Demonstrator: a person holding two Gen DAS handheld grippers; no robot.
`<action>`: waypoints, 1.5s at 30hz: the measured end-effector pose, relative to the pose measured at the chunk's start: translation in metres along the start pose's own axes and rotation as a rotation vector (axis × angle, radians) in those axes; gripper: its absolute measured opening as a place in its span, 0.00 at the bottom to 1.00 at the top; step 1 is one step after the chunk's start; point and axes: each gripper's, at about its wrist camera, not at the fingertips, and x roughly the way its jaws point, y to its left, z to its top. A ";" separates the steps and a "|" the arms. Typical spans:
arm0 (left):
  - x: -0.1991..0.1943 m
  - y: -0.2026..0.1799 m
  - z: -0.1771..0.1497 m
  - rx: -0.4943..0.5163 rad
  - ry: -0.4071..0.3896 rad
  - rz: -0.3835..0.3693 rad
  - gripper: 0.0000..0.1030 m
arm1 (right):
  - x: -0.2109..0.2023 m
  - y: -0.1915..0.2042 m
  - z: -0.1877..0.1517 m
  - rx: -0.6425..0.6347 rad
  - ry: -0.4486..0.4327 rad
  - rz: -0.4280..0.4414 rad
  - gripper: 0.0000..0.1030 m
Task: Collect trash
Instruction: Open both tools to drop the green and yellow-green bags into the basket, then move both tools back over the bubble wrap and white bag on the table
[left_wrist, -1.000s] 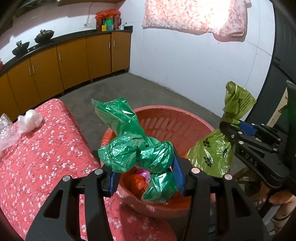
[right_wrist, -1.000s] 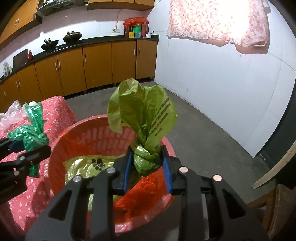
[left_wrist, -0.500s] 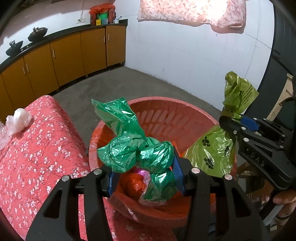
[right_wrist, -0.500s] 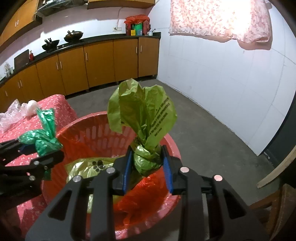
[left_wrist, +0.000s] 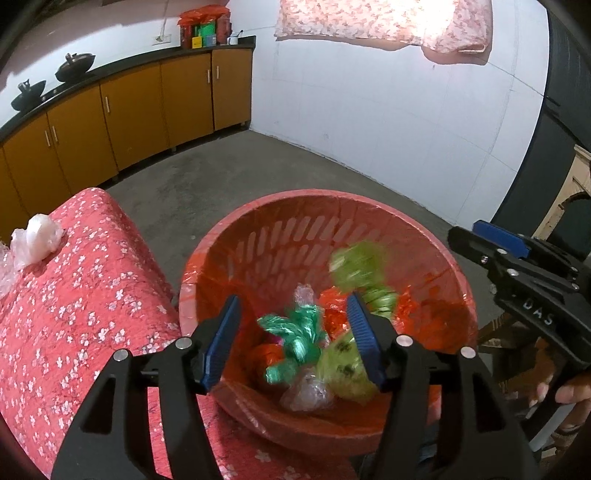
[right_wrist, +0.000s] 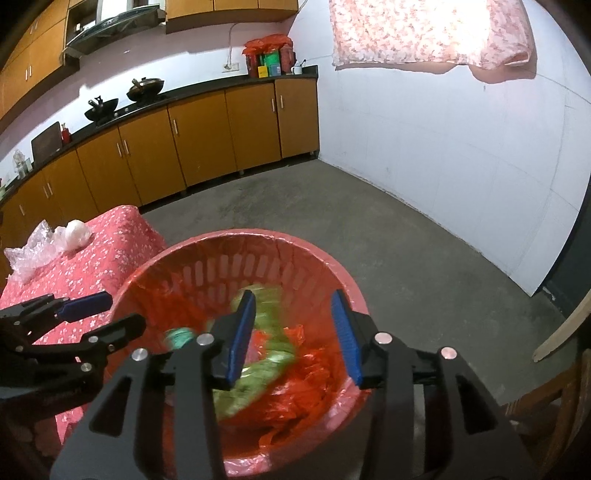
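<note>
Both tongs have just been opening, and neither pair now has anything between its pads. A second ago the left tongs (left_wrist: 291, 339) pinched a knotted dark green bag (left_wrist: 295, 339) and the right tongs (right_wrist: 291, 332) pinched a lime green bag (right_wrist: 266, 332) by its neck above the basket. Now both pairs stand spread and both bags are loose inside the red basket (left_wrist: 369, 206), smeared by motion as they drop onto the heap already there. The lime bag shows as a blurred streak in the middle of the basket, the dark green one nearer the basket's left side.

For the task this reads as two more pieces of trash collected. More probably remains: a white plastic bundle (left_wrist: 37, 240) and some clear crumpled plastic (right_wrist: 33, 247) lie near the far edge of the red flowered surface (left_wrist: 74, 295) beside the basket.

The blur makes it hard to say whether the bags have settled or are falling. The basket's floor is buried under orange, clear and green plastic. Whether the flowered surface is a bed or a covered worktop cannot be told. Of the person only fingertips (left_wrist: 554, 391) show, at the right-hand handle.
</note>
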 end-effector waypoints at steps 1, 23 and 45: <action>-0.001 0.002 -0.001 -0.005 -0.002 0.005 0.59 | -0.001 -0.001 0.000 0.002 -0.002 -0.003 0.45; -0.091 0.135 -0.057 -0.208 -0.117 0.318 0.74 | -0.022 0.131 0.017 -0.146 -0.081 0.209 0.81; -0.171 0.314 -0.129 -0.469 -0.185 0.665 0.85 | 0.081 0.334 0.042 -0.237 0.020 0.364 0.82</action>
